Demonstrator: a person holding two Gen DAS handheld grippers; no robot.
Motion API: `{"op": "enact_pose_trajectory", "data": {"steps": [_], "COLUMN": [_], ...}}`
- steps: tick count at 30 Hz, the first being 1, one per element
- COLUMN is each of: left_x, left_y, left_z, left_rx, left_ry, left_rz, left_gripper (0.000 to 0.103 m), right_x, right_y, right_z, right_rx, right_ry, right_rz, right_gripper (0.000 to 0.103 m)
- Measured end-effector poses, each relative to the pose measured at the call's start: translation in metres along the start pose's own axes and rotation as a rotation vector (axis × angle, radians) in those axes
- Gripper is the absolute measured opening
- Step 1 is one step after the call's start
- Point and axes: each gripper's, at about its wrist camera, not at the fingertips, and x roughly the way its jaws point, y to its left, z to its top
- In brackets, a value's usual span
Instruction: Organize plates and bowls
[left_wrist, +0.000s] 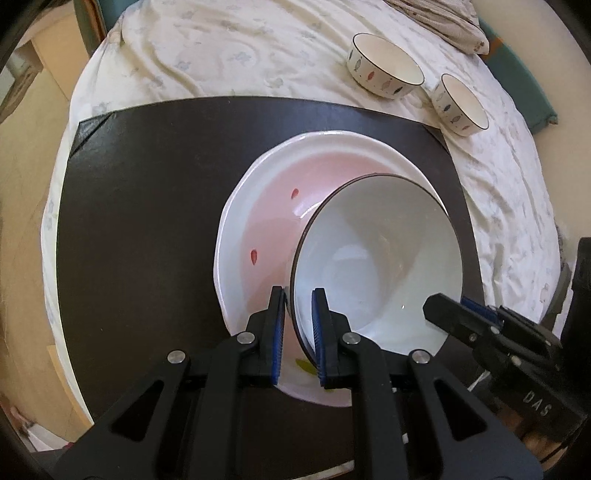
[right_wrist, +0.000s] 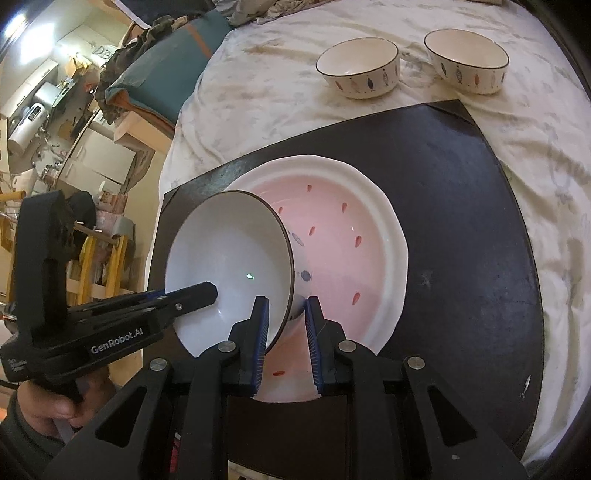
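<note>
1. Nearest, both tools grip one large white bowl by its dark rim. The left gripper pinches the rim's left side, one pad inside and one outside. The right gripper pinches the opposite side the same way, its outer pad against the bowl's patterned outside wall.
2. The bowl hangs tilted over the pink-centred plate, which lies flat on the dark board. Whether the bowl's foot already touches the plate I cannot tell.
3. To do this step well, I judge: level the bowl first, lower both hands together, centre its foot over the plate's pink well, and release only once it sits steady (ceramic on ceramic slides easily).
4. Being round, the bowl has no long axis; its mouth opens upward and leans toward the near edge of the board, back at the two cameras.
5. Farther off, on the white bedsheet beyond the board, two small fish-patterned bowls stand upright side by side, near each other, still to be organized.
</note>
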Motion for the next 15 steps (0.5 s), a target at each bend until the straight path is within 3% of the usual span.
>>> {"op": "enact_pose_trajectory", "data": {"steps": [15], "left_x": [0.007], "left_y": [-0.007], "left_z": [0.011], "left_rx": [-0.007], "left_ry": [-0.01], "left_rz": [-0.025], "left_gripper": [0.012], "right_x": [-0.006], "right_y": [-0.015], "right_z": [0.004], "right_rx": [0.07], "right_ry": [-0.021], "right_rz": [0.001], "right_gripper": [0.022]}}
